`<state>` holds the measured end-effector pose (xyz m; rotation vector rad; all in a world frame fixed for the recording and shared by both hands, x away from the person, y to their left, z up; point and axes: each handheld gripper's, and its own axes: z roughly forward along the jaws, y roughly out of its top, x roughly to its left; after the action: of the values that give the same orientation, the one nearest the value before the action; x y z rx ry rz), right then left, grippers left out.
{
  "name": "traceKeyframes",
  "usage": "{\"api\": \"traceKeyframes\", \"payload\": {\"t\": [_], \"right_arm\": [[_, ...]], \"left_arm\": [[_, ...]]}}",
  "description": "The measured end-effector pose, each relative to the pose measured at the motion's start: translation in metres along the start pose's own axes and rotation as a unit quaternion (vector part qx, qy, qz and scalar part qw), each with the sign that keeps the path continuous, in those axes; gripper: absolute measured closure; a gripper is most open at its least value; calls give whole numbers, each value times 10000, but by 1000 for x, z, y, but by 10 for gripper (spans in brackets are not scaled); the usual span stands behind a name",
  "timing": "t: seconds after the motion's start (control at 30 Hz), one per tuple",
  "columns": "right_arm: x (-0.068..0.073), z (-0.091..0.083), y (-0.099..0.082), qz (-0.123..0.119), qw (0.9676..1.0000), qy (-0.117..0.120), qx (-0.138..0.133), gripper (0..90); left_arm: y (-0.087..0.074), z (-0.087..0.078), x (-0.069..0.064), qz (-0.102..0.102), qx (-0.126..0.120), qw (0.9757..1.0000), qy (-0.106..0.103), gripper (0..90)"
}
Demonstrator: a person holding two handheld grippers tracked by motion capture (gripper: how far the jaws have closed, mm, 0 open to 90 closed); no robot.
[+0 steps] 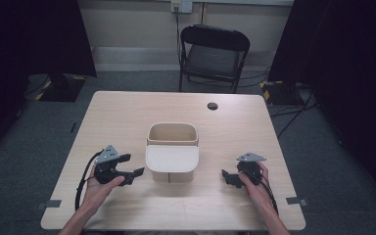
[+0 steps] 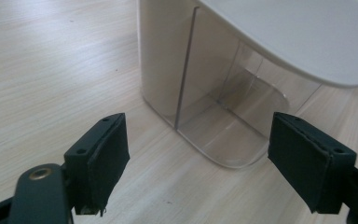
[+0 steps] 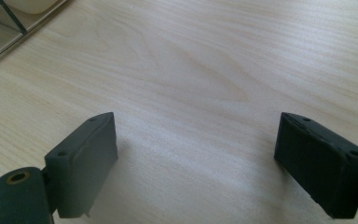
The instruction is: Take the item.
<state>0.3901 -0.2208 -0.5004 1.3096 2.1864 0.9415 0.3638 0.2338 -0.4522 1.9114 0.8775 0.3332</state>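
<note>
A cream bin (image 1: 172,138) with an open top and a white sloping flap (image 1: 172,158) at its front stands mid-table. Its lower front is clear plastic (image 2: 228,121), seen close up in the left gripper view under the flap (image 2: 303,32). My left gripper (image 1: 131,172) is just left of the bin, jaws wide apart and pointing at it, with nothing between them (image 2: 198,161). My right gripper (image 1: 227,177) rests to the bin's right, open over bare wood (image 3: 196,158). A corner of the bin (image 3: 9,28) shows at top left in the right gripper view.
The light wooden table (image 1: 127,112) has a dark round cable hole (image 1: 212,105) near its far edge. A black folding chair (image 1: 213,56) stands behind the table. Grey tape marks (image 1: 49,203) sit at the table's near corners.
</note>
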Motion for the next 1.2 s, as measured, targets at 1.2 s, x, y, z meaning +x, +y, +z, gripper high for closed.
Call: {"api": "traceKeyframes", "payload": {"t": [1.2], "right_arm": [[0,1,0,11,10000,2,7,118]], "left_arm": [[8,7,-12,185,-190,9996,-109,179]]}}
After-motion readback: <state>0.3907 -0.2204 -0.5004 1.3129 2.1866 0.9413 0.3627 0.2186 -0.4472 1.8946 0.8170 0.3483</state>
